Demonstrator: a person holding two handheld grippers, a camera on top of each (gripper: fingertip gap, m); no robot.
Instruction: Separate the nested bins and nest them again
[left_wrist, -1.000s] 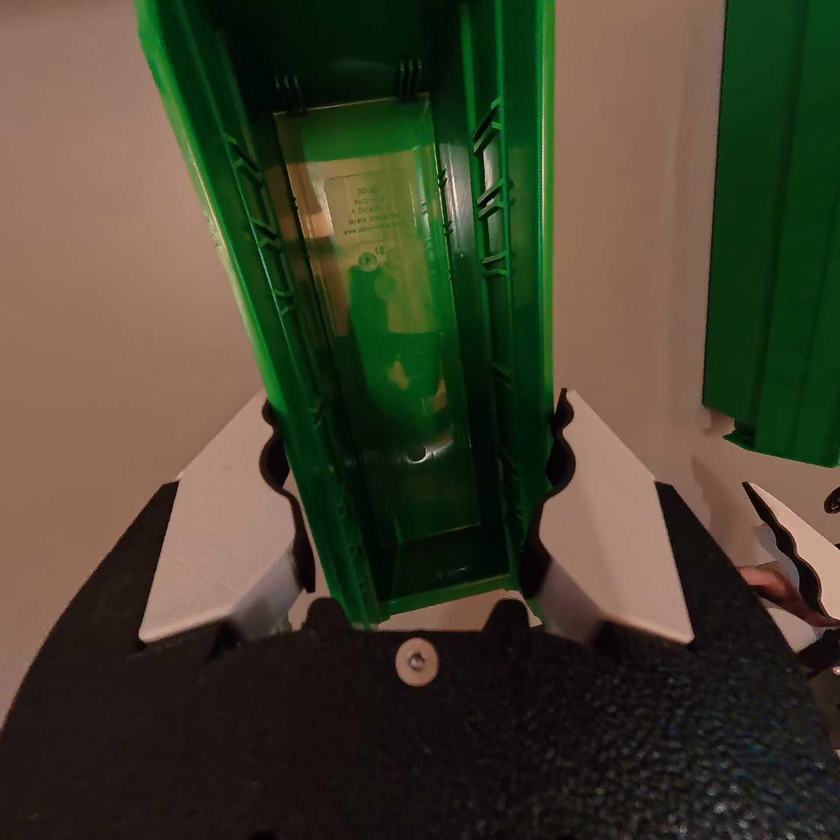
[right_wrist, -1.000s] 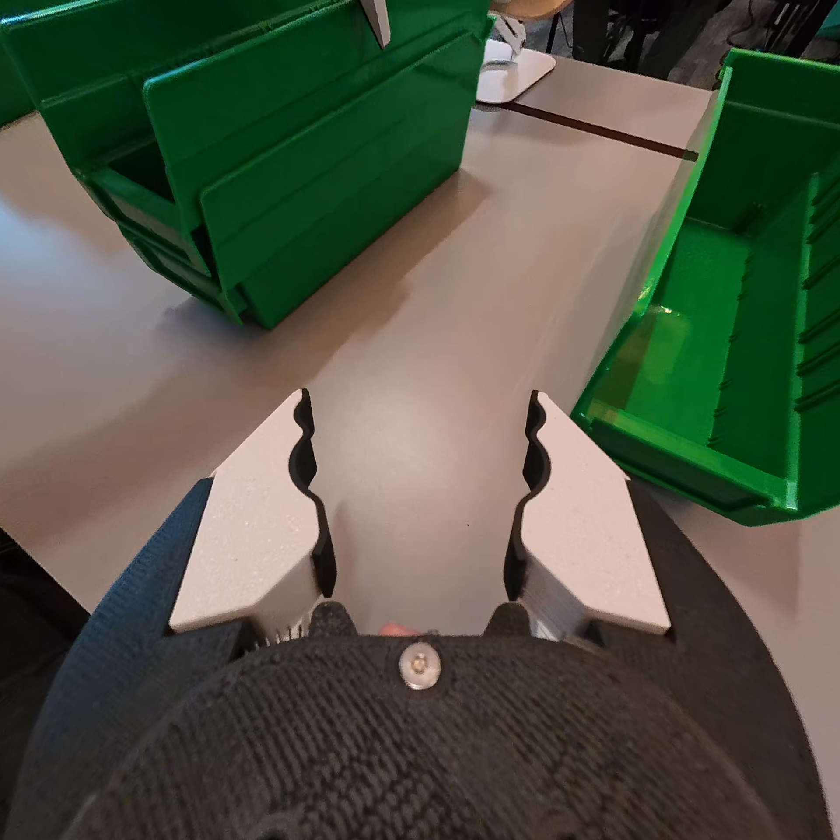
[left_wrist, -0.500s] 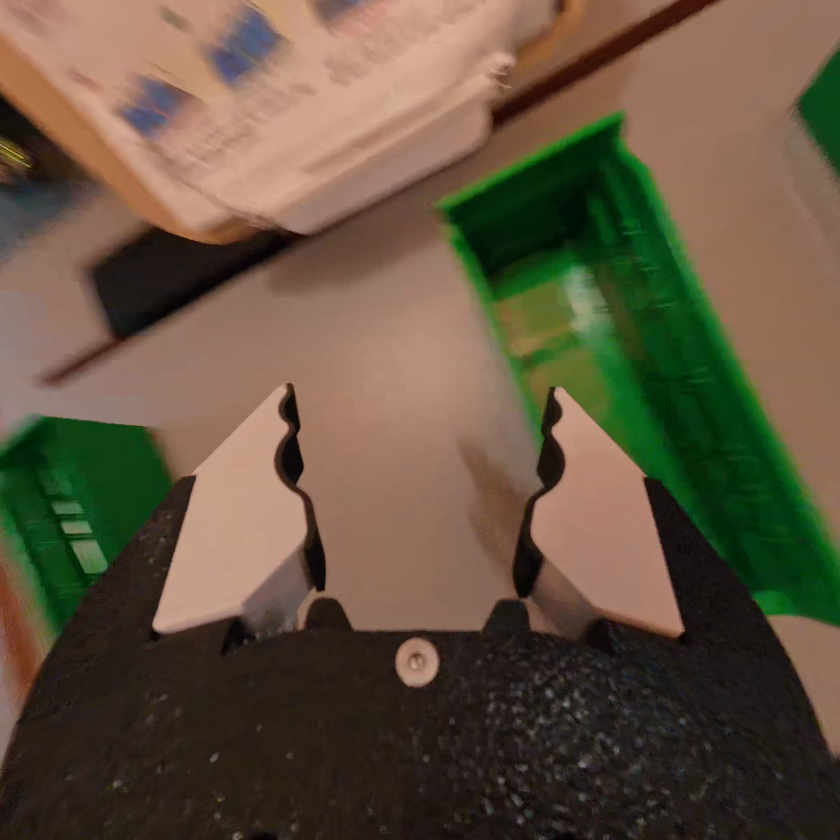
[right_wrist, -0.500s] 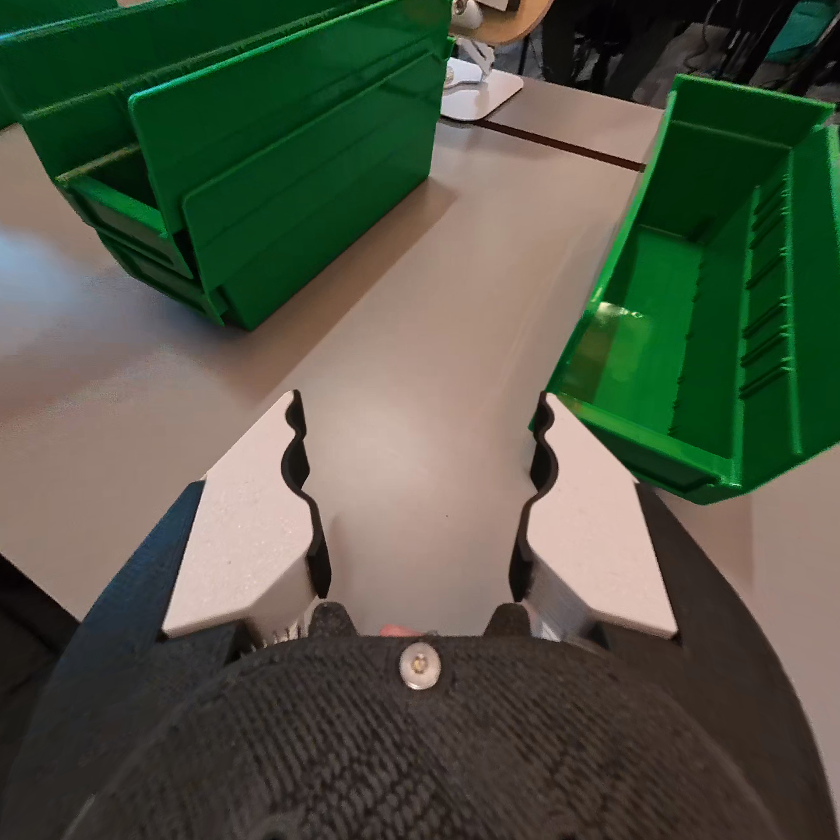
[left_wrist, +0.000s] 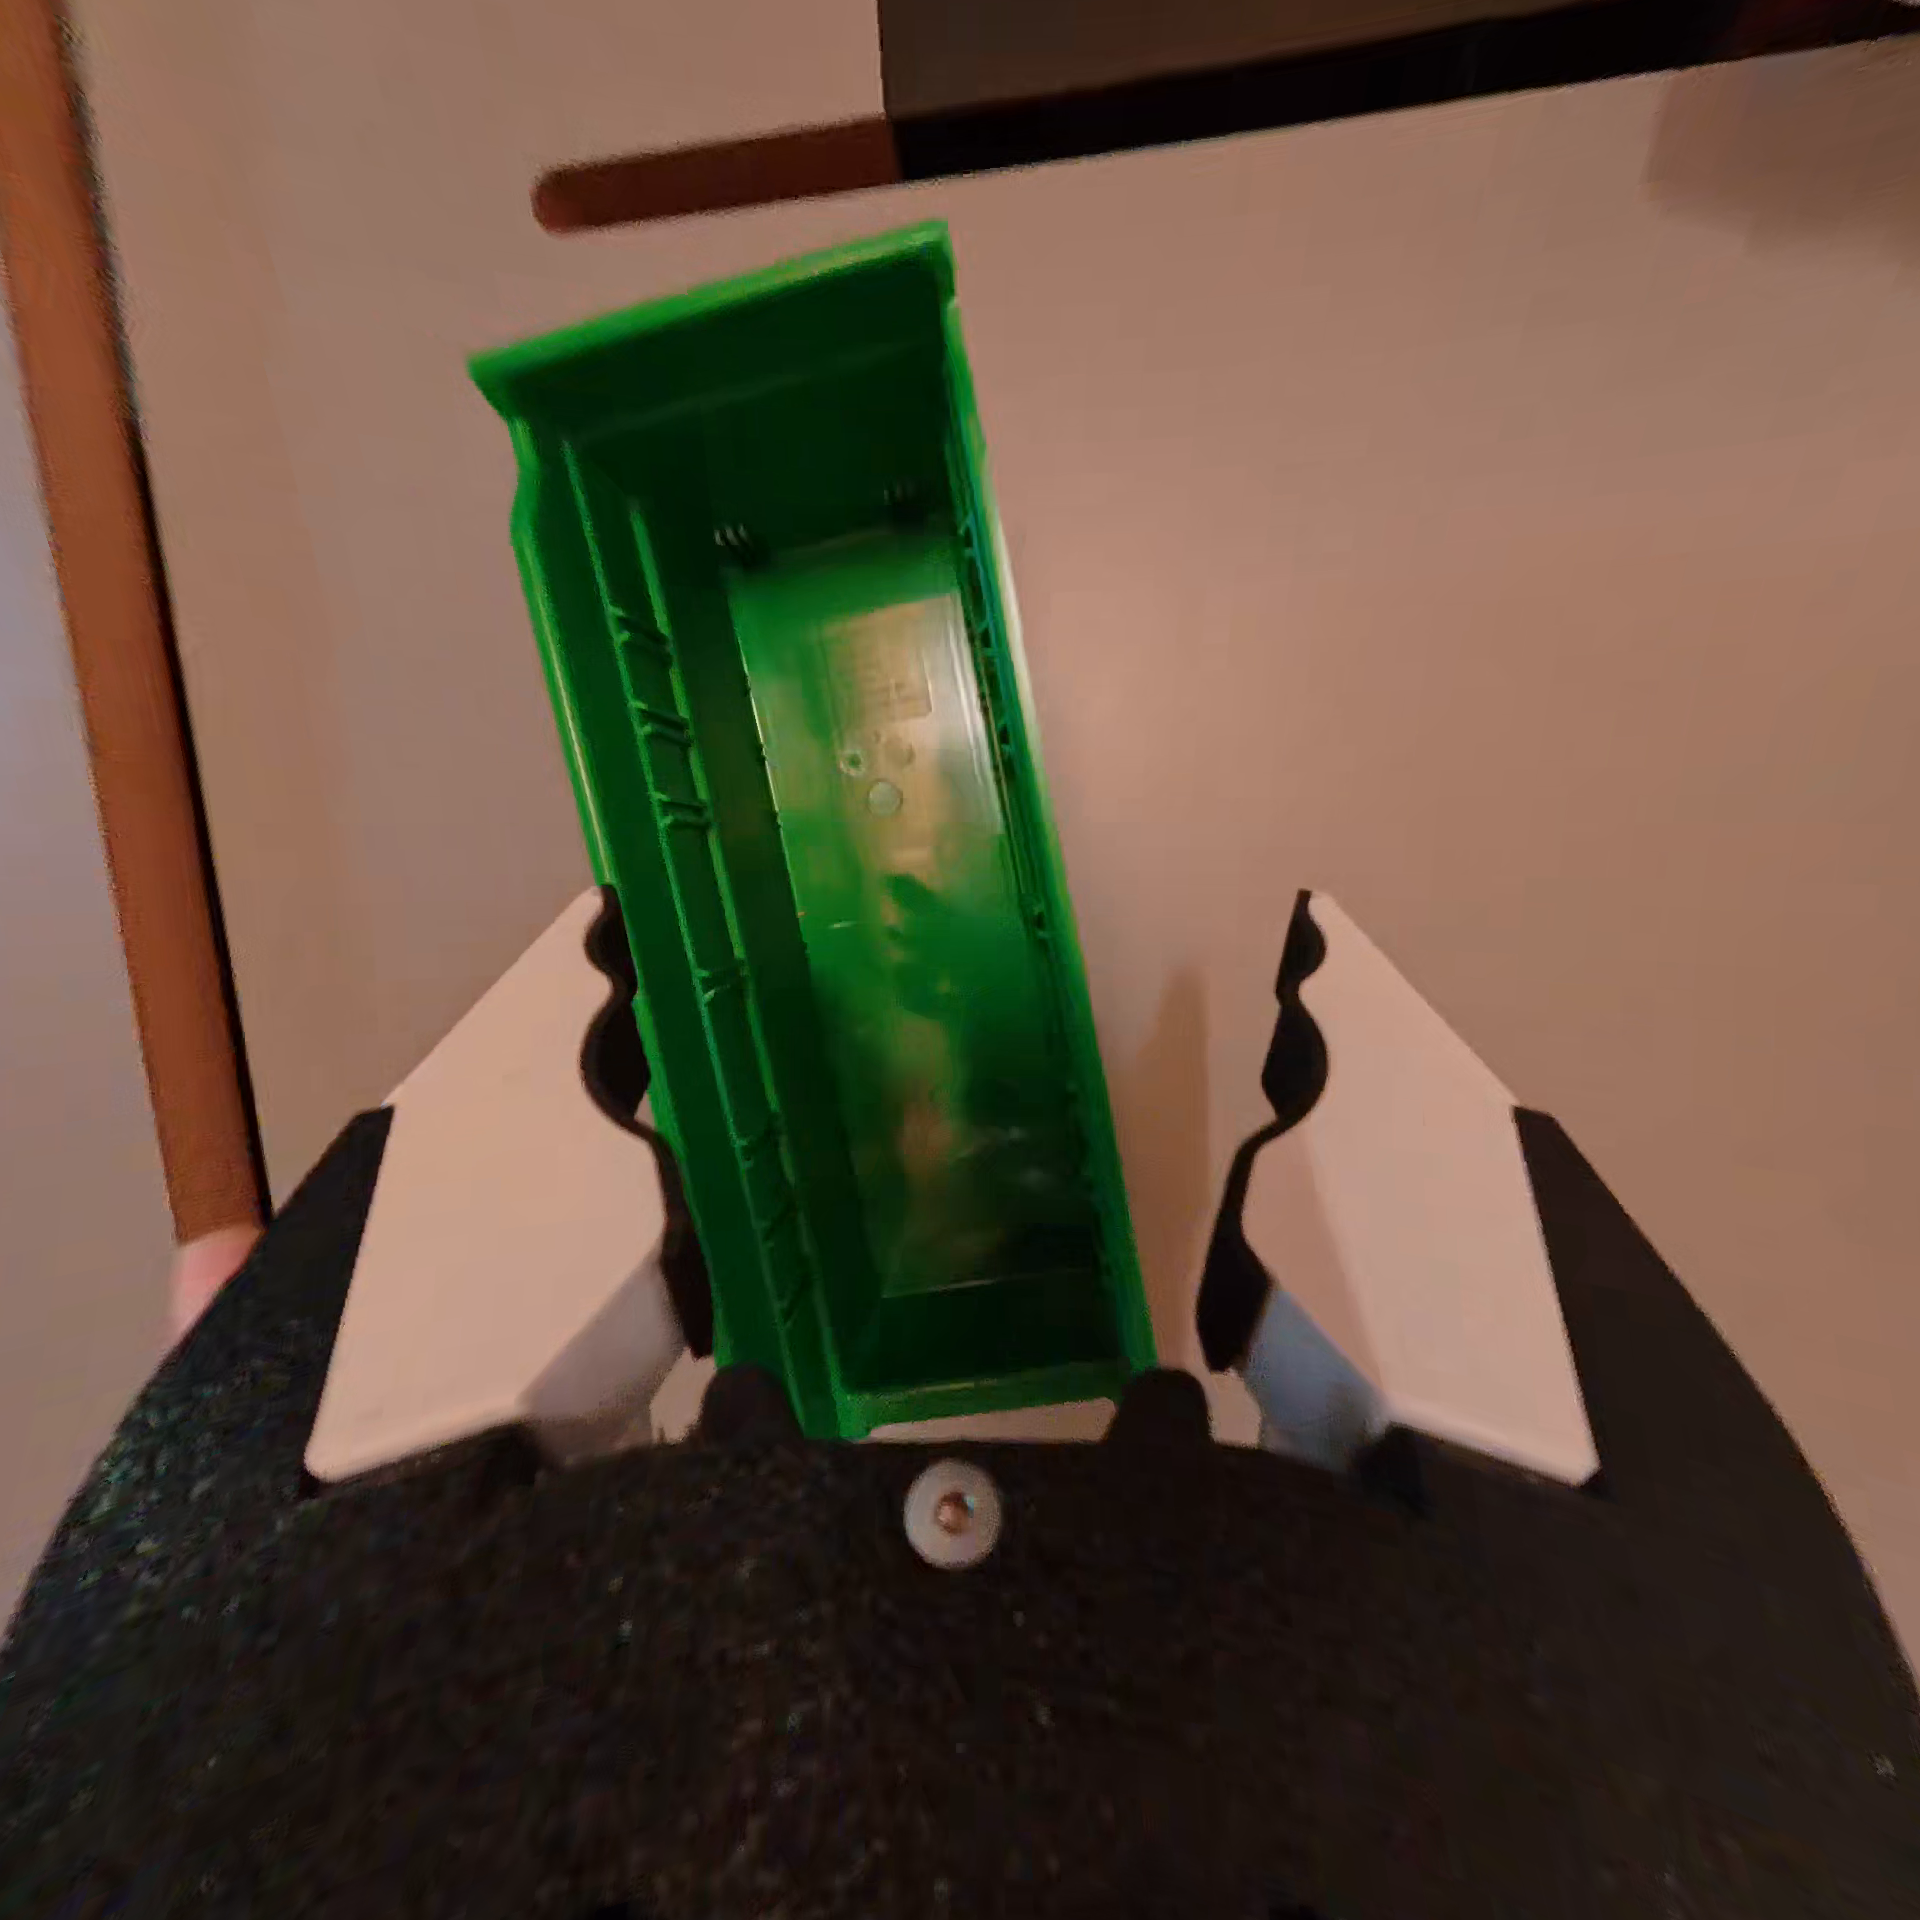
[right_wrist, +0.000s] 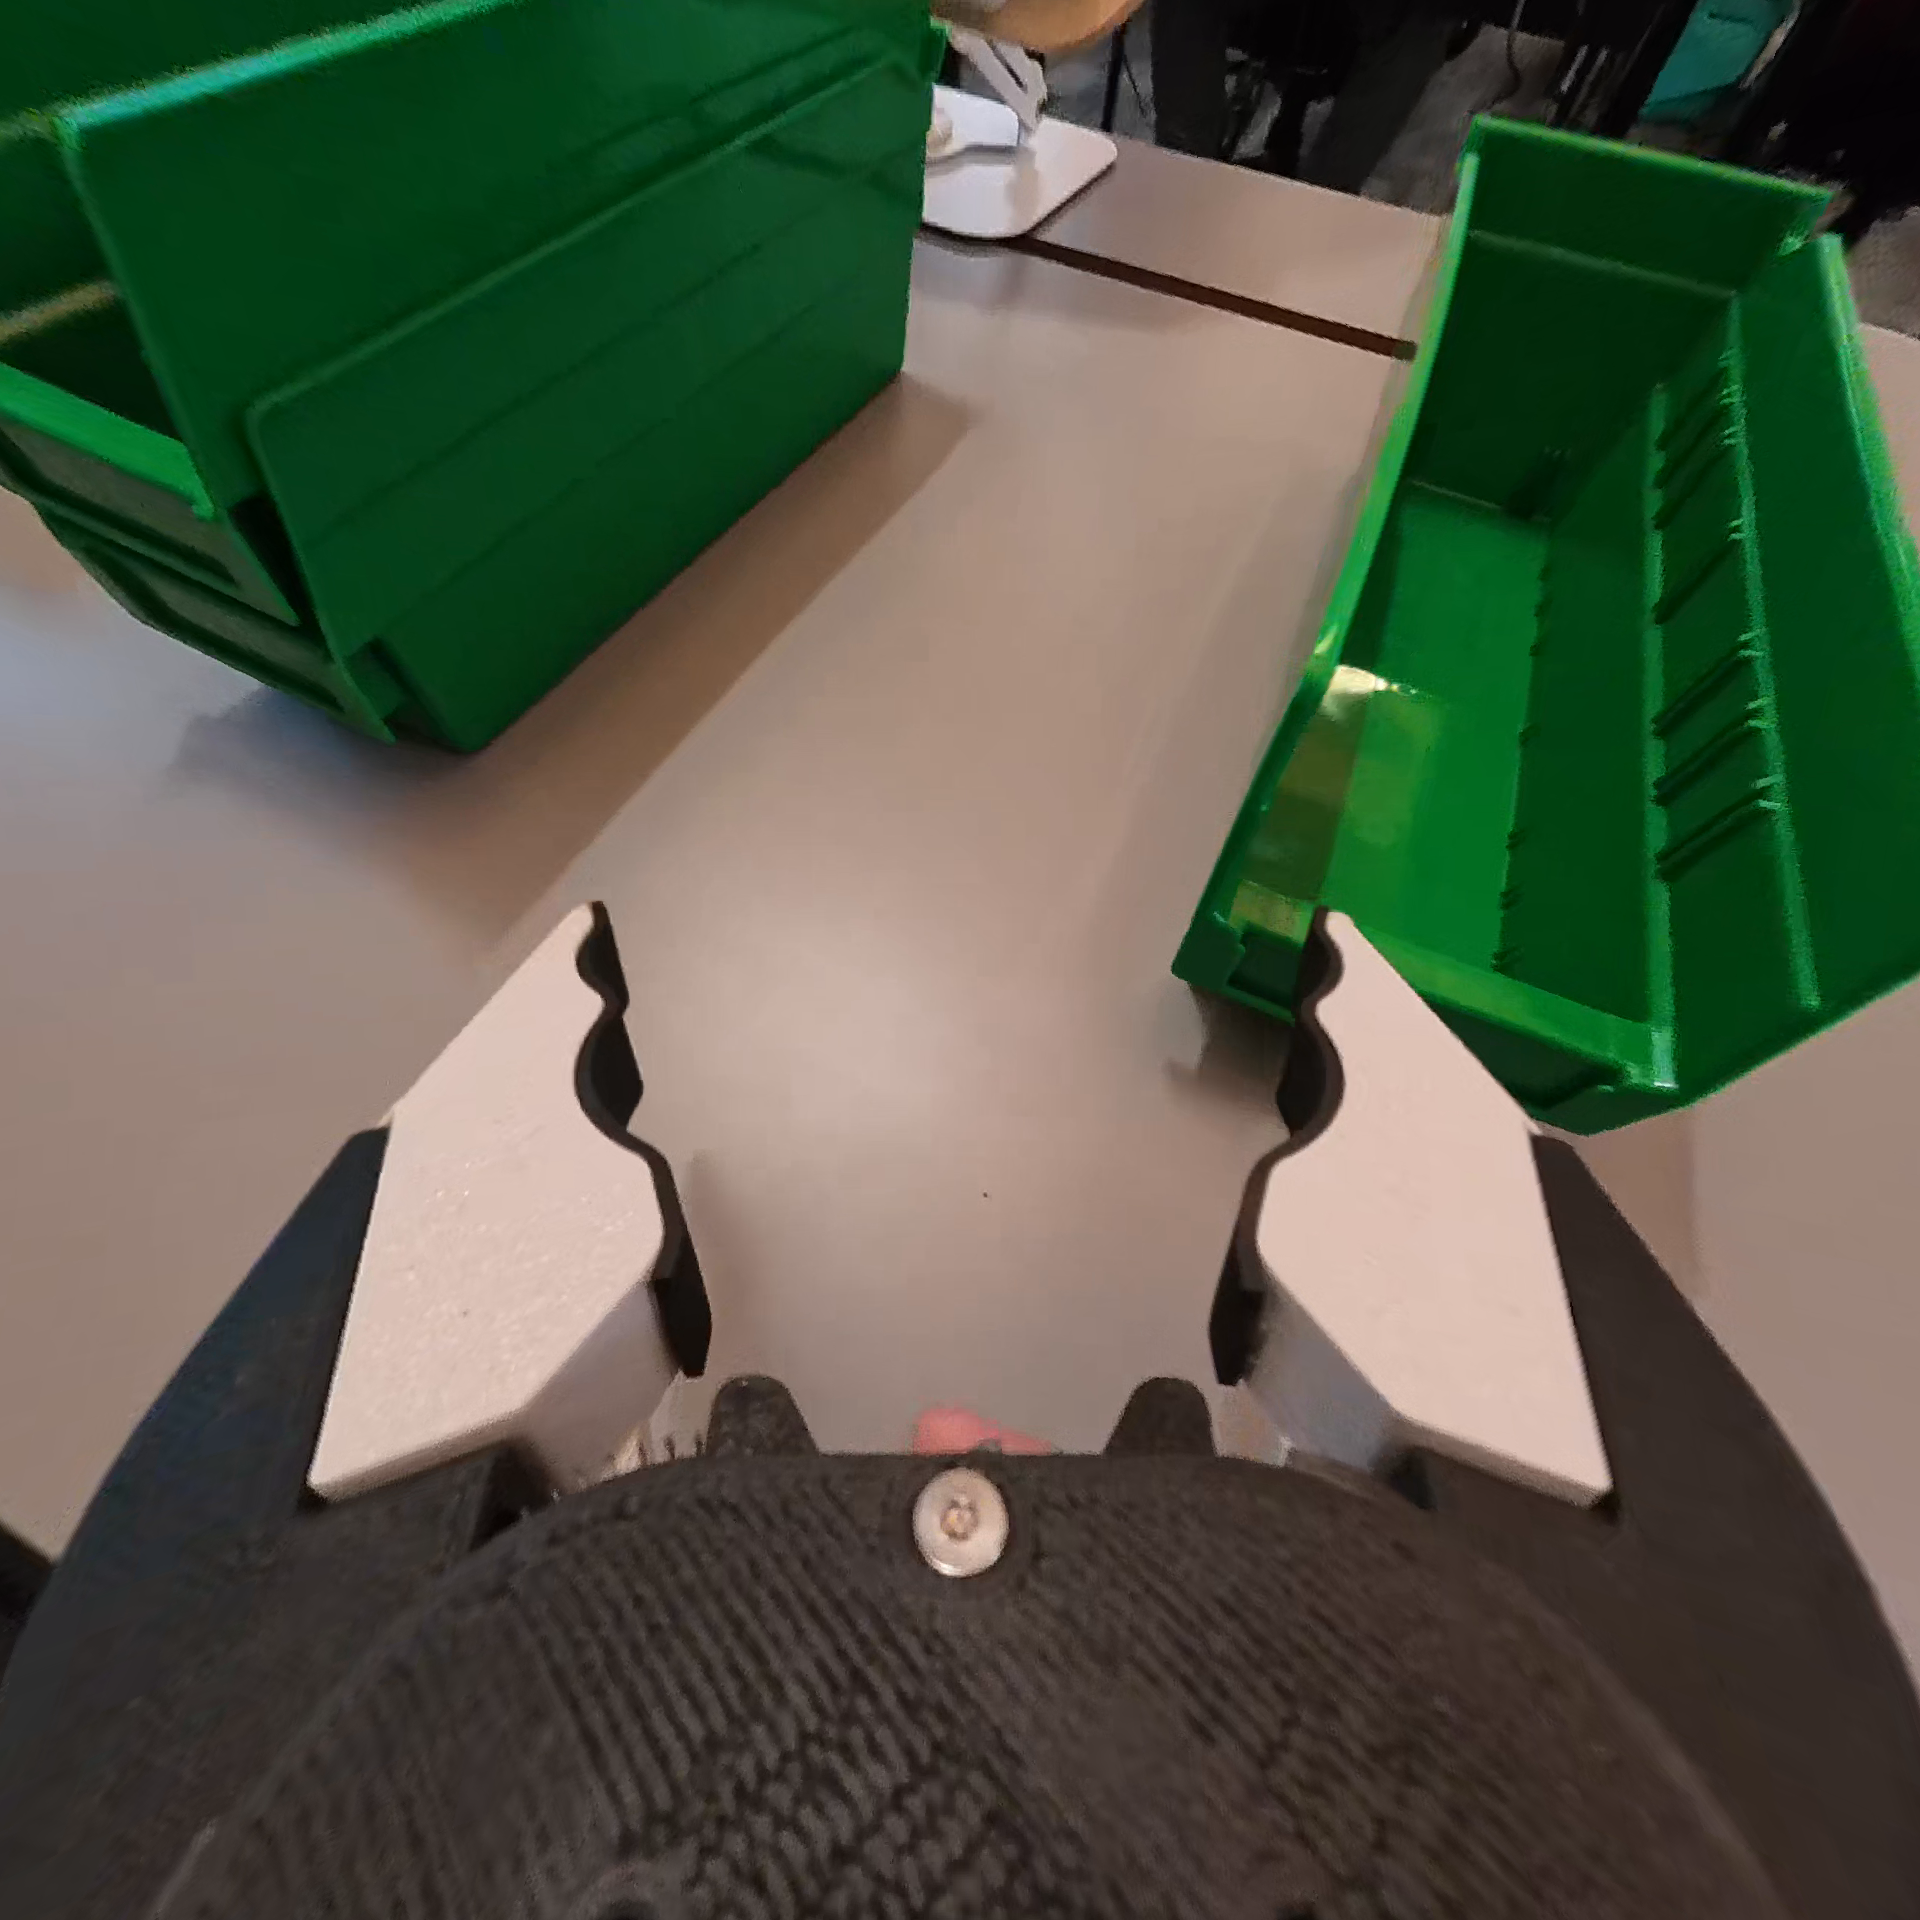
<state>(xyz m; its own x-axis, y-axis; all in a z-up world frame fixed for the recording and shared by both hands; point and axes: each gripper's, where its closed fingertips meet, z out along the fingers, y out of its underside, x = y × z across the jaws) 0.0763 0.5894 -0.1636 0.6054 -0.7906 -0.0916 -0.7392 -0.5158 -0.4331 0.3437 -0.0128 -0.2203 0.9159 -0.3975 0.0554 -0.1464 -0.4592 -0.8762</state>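
In the left wrist view a long green bin (left_wrist: 790, 582) lies open side up on the beige table (left_wrist: 1455, 727). Its near end sits between the jaws of my left gripper (left_wrist: 951, 904), which is open; the bin is close against the left finger (left_wrist: 488, 1143) and apart from the right one. In the right wrist view my right gripper (right_wrist: 961, 914) is open and empty above the table (right_wrist: 935, 675). A stack of nested green bins (right_wrist: 540, 416) stands at the upper left. A single green bin (right_wrist: 1558, 675) lies at the right, its near corner beside the right fingertip.
A brown strip (left_wrist: 104, 623) runs down the left edge and a dark seam (left_wrist: 717, 187) crosses the table beyond the bin. A white flat base (right_wrist: 1008, 166) stands behind the stack. Dark furniture shows past the table's far edge.
My left gripper let go of the bin it was closed around, swung away, and is now open over a bin. My right gripper moved forward, bringing the single bin closer to its right fingertip.
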